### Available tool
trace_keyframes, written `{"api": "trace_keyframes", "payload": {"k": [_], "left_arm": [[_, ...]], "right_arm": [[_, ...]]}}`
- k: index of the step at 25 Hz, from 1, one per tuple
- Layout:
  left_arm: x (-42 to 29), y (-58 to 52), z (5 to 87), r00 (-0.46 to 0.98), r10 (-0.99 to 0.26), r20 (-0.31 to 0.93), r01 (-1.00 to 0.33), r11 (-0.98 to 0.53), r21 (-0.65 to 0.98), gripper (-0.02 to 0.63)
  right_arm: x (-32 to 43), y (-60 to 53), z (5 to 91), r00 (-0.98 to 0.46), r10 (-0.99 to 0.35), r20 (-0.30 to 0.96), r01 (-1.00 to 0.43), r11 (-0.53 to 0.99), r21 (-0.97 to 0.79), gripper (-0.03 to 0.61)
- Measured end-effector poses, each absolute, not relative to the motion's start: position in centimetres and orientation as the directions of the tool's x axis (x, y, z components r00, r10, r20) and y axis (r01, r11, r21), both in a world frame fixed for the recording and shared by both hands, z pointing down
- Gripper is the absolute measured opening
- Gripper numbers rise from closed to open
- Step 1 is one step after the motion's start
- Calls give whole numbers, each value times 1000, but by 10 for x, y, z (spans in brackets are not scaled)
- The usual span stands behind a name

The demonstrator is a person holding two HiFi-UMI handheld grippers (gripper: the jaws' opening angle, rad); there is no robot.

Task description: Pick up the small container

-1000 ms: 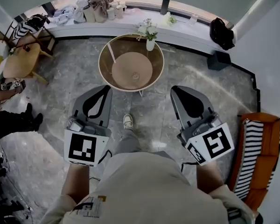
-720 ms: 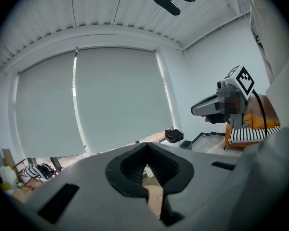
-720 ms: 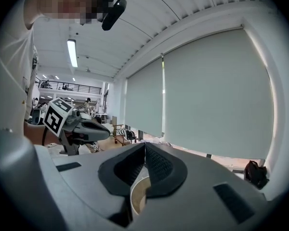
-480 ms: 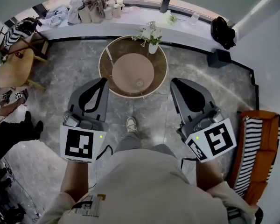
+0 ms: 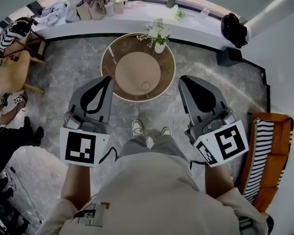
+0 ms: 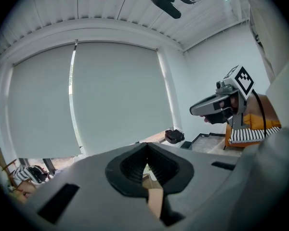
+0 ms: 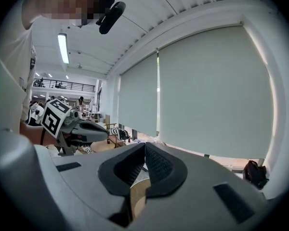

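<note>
Small container (image 5: 146, 85) stands on the round worktop (image 5: 137, 65), on its lighter inner disc, toward the edge nearest to us. It is pale, and too small in the head view for us to tell its form in detail. Nothing touches the small container.

We hold the left tongs (image 5: 107, 80) so that their tip overlaps the left edge of the worktop in the head view. The right tongs (image 5: 184, 79) sit just beyond its right edge. Both point forward, away from our body, and the near part of the worktop lies between them.

In the left gripper view, the jaws of the left tongs (image 6: 146, 147) meet fully along their ribbed pads, with nothing between them. In the right gripper view, the jaws of the right tongs (image 7: 144, 146) are likewise fully together and hold nothing. Both tongs are well apart from the container.

A white vase of flowers (image 5: 158, 45) stands at the far edge of the worktop. A thin white stick (image 5: 112, 58) lies at its left side. Behind the worktop a white ledge (image 5: 201, 31) runs along the wall, with a black bag (image 5: 233, 29) at its right end. An orange seat with a striped cushion (image 5: 264, 151) stands at our right. Our shoes (image 5: 136, 128) rest on the grey marble floor (image 5: 78, 67).
</note>
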State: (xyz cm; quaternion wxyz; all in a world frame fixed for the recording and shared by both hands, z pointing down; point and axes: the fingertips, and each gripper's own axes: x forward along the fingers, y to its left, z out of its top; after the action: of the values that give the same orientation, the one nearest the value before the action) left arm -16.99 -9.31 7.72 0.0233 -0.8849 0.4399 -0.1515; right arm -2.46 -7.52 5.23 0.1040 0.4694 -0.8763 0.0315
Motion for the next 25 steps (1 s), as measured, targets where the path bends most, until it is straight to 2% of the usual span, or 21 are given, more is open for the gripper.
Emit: {"api": "trace_keyframes", "payload": {"k": [19, 25], "left_arm": [[-112, -141, 96, 516, -806, 290, -792, -578, -197, 6], [-106, -154, 110, 521, -809, 272, -810, -569, -142, 6]], "right_arm": [[18, -138, 80, -619, -747, 241, -770, 638, 1, 8], [18, -153, 98, -629, -735, 255, -761, 648, -10, 8]]}}
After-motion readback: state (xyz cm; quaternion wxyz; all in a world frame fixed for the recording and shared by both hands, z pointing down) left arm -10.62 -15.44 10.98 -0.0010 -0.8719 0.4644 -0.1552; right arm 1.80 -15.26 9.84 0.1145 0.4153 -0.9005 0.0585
